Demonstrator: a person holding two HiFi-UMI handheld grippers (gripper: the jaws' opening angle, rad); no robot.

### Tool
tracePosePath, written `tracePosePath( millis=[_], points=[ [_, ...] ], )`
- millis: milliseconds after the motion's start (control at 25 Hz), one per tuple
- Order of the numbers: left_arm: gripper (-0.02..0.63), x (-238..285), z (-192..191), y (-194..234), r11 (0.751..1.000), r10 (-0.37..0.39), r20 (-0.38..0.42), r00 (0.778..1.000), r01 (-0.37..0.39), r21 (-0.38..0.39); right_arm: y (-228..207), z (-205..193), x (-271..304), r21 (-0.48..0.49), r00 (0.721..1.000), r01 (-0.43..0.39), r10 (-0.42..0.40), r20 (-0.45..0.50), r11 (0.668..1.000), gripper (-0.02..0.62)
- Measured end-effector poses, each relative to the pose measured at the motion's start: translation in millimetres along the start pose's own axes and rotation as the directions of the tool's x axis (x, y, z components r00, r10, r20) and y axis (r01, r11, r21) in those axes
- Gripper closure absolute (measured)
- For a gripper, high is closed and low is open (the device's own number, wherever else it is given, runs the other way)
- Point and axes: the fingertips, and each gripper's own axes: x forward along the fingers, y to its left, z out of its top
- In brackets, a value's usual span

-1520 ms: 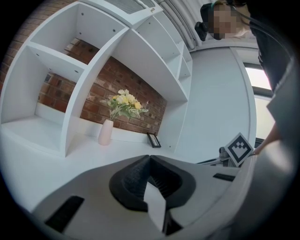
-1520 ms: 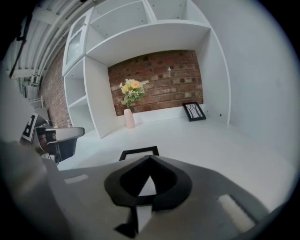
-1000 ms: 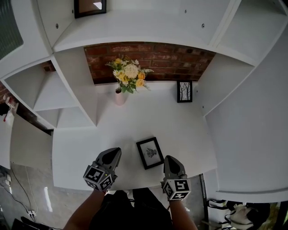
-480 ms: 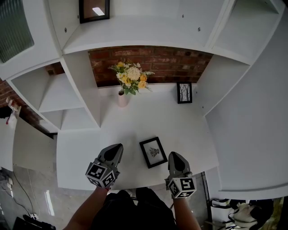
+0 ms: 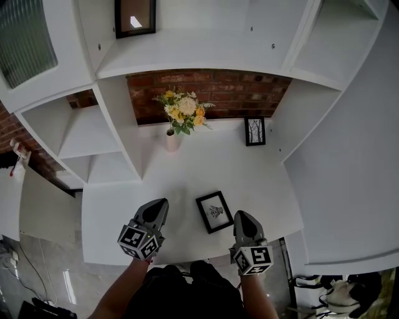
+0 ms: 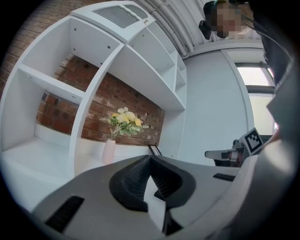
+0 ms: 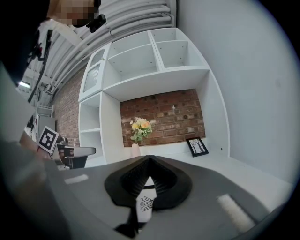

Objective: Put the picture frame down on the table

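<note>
A small black picture frame (image 5: 214,212) with a white mat and a dark drawing lies flat on the white table (image 5: 187,168), near the front edge. My left gripper (image 5: 158,205) rests to its left and my right gripper (image 5: 242,216) just to its right, neither touching it. Both are shut with nothing between the jaws. In the right gripper view the tips of the right gripper (image 7: 149,159) meet, and part of the picture frame (image 7: 144,206) shows below them. In the left gripper view the left gripper (image 6: 150,157) points at the back wall.
A second black frame (image 5: 254,131) stands at the back right against the brick wall. A pale vase of yellow and white flowers (image 5: 181,115) stands at the back left. White shelf units flank the table, and another frame (image 5: 134,17) sits on the top shelf.
The head view has drifted a little, shifting the scene. The picture frame lies still on the table, and both grippers stay shut beside it.
</note>
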Motion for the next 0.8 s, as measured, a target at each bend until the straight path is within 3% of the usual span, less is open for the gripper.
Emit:
tracePosePath(
  millis=[560,800],
  points=[
    [0.611,-1.2,14.0,3.5,1.0,0.005,0.047,0.999,-0.006,0.004,5.4,19.3,3.1,-0.023,0.999,-0.011,0.012,0.048,1.0,0.592],
    [0.611,-0.3,17.4,1.3,1.0,0.01,0.064,0.998,-0.01,0.001,6.7,25.8,1.5,0.012,0.996,-0.035,0.034,0.081,0.999,0.592]
  ],
)
